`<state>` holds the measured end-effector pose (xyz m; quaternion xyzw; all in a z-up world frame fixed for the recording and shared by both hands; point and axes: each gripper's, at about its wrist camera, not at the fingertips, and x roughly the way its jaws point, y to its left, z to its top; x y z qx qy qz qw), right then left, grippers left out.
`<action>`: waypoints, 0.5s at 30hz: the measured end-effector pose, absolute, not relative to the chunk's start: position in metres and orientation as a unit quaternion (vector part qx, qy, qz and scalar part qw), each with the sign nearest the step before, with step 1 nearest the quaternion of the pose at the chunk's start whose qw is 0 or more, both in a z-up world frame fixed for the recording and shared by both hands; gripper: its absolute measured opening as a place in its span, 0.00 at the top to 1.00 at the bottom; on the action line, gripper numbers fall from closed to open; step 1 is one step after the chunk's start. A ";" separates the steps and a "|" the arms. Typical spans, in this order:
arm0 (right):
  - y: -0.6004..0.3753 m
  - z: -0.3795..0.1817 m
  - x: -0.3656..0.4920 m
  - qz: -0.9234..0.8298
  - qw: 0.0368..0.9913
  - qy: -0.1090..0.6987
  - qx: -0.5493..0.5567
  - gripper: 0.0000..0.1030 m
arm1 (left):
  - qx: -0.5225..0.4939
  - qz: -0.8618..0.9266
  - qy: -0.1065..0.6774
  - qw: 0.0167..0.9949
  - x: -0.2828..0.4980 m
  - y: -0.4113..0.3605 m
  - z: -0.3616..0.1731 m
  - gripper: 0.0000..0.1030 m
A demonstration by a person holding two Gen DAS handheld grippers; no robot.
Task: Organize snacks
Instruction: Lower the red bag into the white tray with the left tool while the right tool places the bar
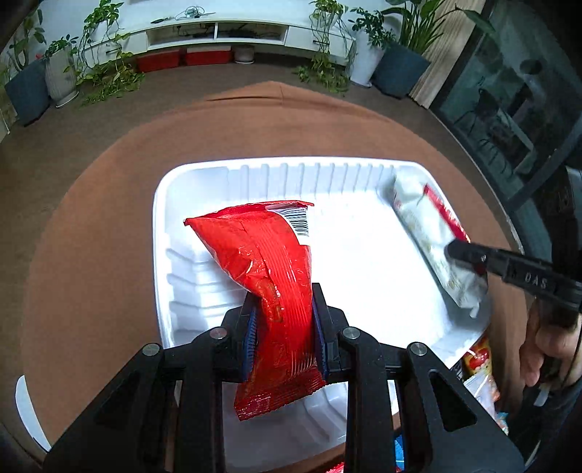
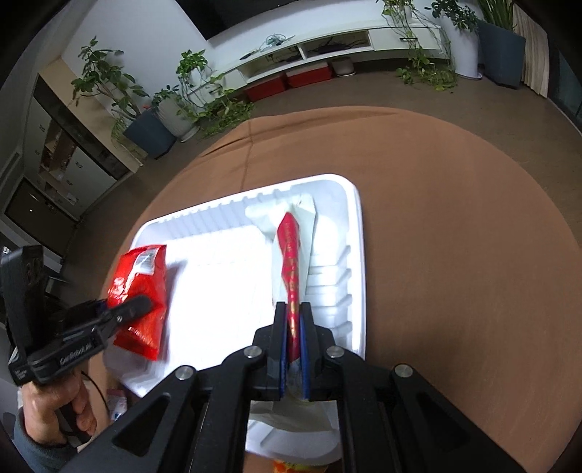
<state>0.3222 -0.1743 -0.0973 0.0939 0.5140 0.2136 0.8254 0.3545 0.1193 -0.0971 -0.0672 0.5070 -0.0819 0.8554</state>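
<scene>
Red packet: the glossy red crinkled foil snack packet (image 1: 269, 283) is clamped across its lower middle by the left gripper (image 1: 285, 327); it hangs over the near-left part of the tray, barcode end pointing far.
How it handles: it looks light, soft and puffed with air; the foil is likely slippery and the contents may crush, so a hold across the waist or on a sealed end seems safest.
White packet: the white plastic snack packet with a red stripe (image 2: 294, 254) is pinched at its near end by the right gripper (image 2: 294, 327), whose jaws are fully clenched on the thin film; it lies along the right side of the tray.
How it handles: it appears flat, limp and light; it will probably droop from a single pinch, and the flat seam is the surest place to grip.
Tray: the white ribbed foam tray (image 1: 162, 203) holds both packets, well apart, with bare floor between them; the foam looks light and may slide if pushed.
Surface: a round table under a plain brown cloth (image 2: 454, 218); a few more snack wrappers (image 1: 480, 360) lie just beyond the tray's near-right corner.
Room: a low white shelf unit (image 1: 218, 32) on the far wall, two red boxes (image 1: 185, 58) beneath it, and potted plants (image 2: 182, 91) along the floor.
Person: a hand (image 2: 54, 411) grips each tool's handle.
</scene>
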 end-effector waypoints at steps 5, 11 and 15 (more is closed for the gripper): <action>-0.179 -0.101 0.323 0.218 0.825 0.512 0.097 0.92 | -0.065 -0.078 0.506 0.857 0.356 0.113 -0.110 0.76; -0.177 -0.098 0.323 0.219 0.826 0.512 0.091 0.88 | -0.057 -0.070 0.502 0.860 0.360 0.097 -0.108 0.75; -0.178 -0.092 0.320 0.220 0.831 0.502 0.089 0.80 | -0.061 -0.069 0.498 0.862 0.359 0.097 -0.101 0.75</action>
